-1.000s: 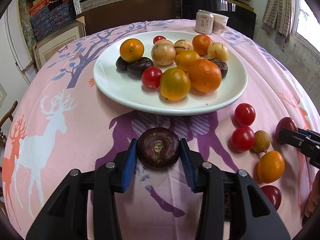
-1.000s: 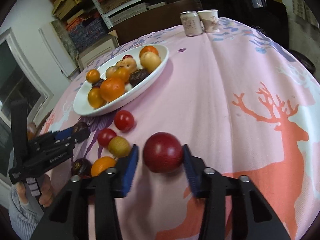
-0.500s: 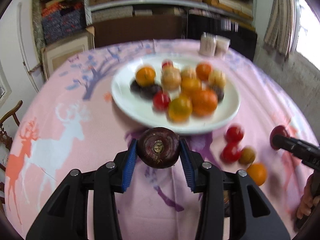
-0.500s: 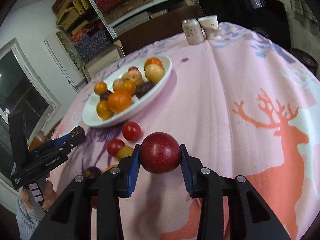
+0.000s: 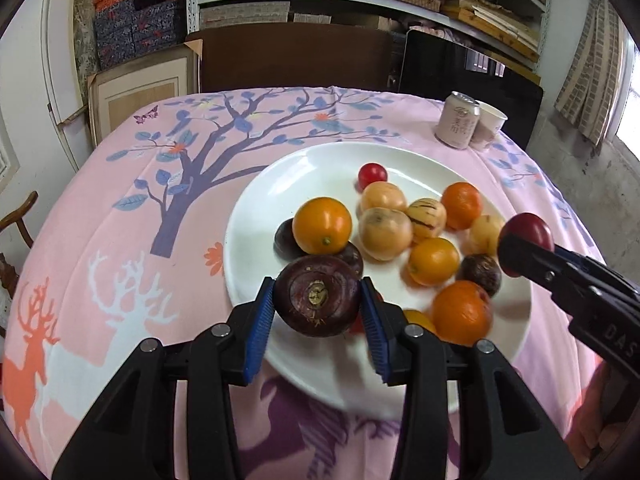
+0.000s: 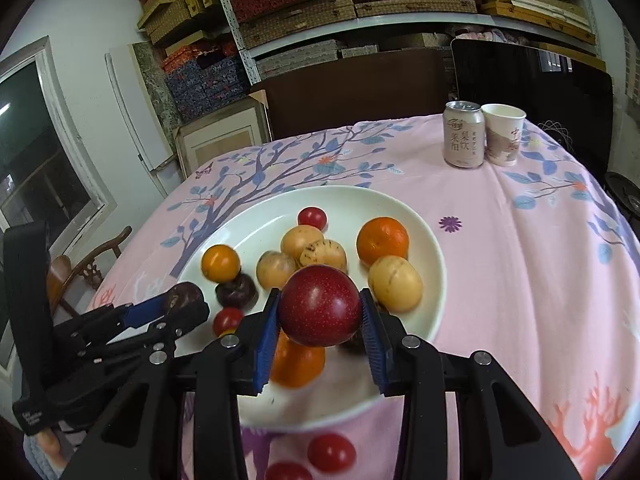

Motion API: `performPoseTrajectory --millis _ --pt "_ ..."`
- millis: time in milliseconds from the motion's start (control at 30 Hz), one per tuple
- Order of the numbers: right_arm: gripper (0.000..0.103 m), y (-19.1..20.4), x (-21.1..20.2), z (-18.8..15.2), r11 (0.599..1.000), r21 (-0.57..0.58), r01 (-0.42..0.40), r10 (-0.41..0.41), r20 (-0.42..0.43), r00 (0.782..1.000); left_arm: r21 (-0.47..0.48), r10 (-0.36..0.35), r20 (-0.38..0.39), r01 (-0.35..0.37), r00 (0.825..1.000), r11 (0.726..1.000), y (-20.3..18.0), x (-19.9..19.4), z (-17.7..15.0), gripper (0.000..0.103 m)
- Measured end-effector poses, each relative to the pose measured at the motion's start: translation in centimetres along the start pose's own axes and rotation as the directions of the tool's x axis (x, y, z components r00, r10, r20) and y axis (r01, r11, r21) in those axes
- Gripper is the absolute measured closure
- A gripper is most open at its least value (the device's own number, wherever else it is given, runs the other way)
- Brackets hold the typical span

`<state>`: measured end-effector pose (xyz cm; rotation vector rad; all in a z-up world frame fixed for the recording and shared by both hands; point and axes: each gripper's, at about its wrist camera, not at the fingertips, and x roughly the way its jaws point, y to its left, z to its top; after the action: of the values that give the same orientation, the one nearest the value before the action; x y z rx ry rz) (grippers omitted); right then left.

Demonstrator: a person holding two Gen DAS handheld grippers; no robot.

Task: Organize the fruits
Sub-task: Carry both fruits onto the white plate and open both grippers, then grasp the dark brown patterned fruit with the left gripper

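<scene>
Fruits of orange, yellow and dark colour lie on the white plate [image 5: 256,216], which stands on the pink tablecloth [image 5: 120,240]. On the left, the left gripper [image 5: 318,312] is closed on a dark purple fruit [image 5: 318,300] above the near rim of the plate. On the right, the right gripper [image 6: 320,316] is clamped on a red plum [image 6: 320,304] over the plate, and two red tomatoes [image 6: 331,452] lie on the cloth near the rim.

A drink can [image 6: 463,135] and a paper cup [image 6: 503,134] stand side by side, just touching, near the far right edge of a pink tablecloth [image 6: 532,240] printed with deer and a branching tree, before loaded shelves [image 6: 360,4].
</scene>
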<state>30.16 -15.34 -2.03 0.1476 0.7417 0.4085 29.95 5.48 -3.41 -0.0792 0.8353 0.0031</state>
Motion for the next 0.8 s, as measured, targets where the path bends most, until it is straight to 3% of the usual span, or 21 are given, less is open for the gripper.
performPoseTrajectory --millis 33,67,100,133,333,800 --pt "0.06 -0.3 0.2 0.0 1.0 0.003 0.001 -0.001 0.008 1.0 -0.006 -0.01 -0.004 0.01 1.0 1.0 0.2 0.4 0.1 0.056" --pt "0.044 -0.5 0.2 -0.1 1.0 0.004 0.009 -0.009 0.014 1.0 -0.006 -0.011 -0.004 0.011 1.0 1.0 0.3 0.5 0.2 0.054" --pt "0.036 -0.6 0.1 -0.2 1.0 0.003 0.019 -0.019 0.031 0.999 -0.005 -0.01 0.001 0.01 1.0 1.0 0.3 0.5 0.2 0.045" --pt "0.036 -0.9 -0.3 -0.3 1.0 0.0 0.022 -0.022 0.04 0.999 -0.004 -0.006 0.011 0.006 1.0 1.0 0.3 0.3 0.2 0.036" --pt "0.032 -1.9 -1.9 -0.7 0.999 0.042 0.008 -0.01 0.054 0.998 0.027 0.014 0.064 -0.016 0.998 1.0 -0.3 -1.6 -0.4 0.026" --pt "0.024 -5.3 -8.1 -6.4 0.986 0.164 0.009 -0.026 0.103 0.994 0.079 -0.029 0.019 0.027 0.999 0.997 -2.1 -6.1 -7.1 0.019"
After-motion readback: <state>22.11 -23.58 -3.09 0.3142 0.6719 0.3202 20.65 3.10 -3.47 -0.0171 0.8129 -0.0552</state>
